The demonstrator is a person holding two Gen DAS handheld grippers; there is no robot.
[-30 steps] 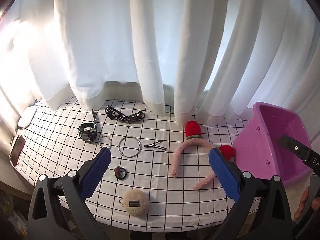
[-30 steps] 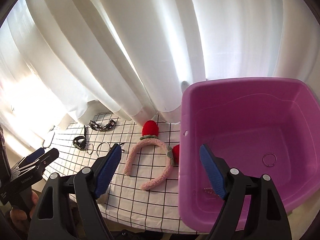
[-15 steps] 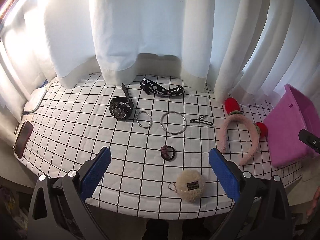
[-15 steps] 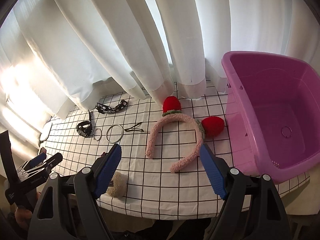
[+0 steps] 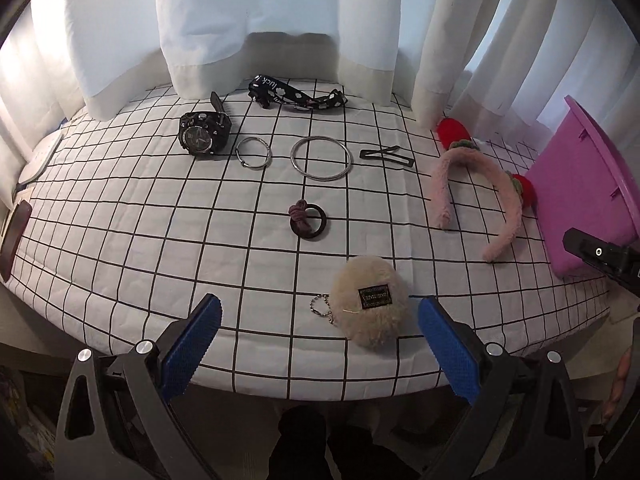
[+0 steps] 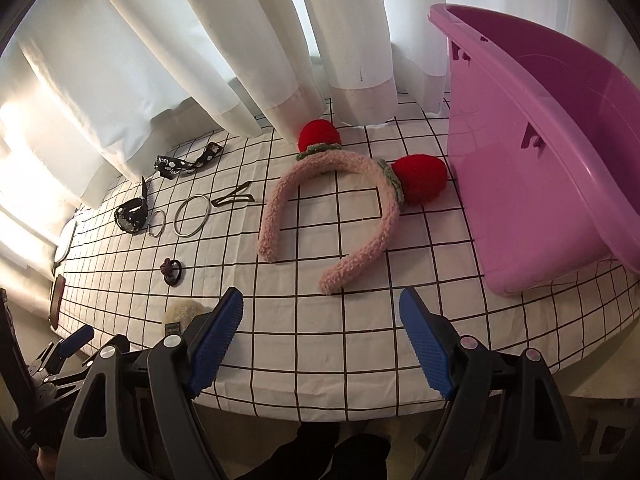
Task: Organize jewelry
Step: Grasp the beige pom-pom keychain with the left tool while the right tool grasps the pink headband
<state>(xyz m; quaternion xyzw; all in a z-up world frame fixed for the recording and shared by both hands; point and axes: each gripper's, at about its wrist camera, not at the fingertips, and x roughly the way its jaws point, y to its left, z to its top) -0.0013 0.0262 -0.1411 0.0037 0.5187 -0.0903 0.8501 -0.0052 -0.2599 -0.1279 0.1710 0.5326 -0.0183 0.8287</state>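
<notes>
The jewelry lies spread over a worktop (image 5: pixel 120 216) covered in a white quilted cloth with a black grid. Near the front edge sits a cream, fuzzy oval pompom (image 5: pixel 370 302) with a small black label and a short bead chain, just ahead of the left gripper (image 5: pixel 318 344) and between the lines of its two blue ribbed pads. Those pads stand wide apart and hold nothing. Farther in lies a dark ring-shaped hair tie (image 5: pixel 308 220) with a mauve knot. Behind it runs a row: a chunky black watch (image 5: pixel 202 136), a small thin metal hoop (image 5: pixel 253 153), a larger smooth metal bangle (image 5: pixel 321 157) and a flat dark hair clip (image 5: pixel 386 156) with a pointed end. A black printed ribbon band (image 5: pixel 296 96) lies at the back, near the hem of the white curtains (image 5: pixel 280 8).

To the right a pink plush headband (image 6: pixel 332 208) curves in an arch, with two round red pompoms on green knitted collars; one pompom sits just beside the wall of a glossy purple plastic tub (image 6: pixel 520 160). The tub stands at the right end of the worktop and its inside is hidden from both views. The right gripper (image 6: pixel 320 336) hovers over the front edge, its blue textured pads spread wide and empty, the headband's open ends lying ahead of it
</notes>
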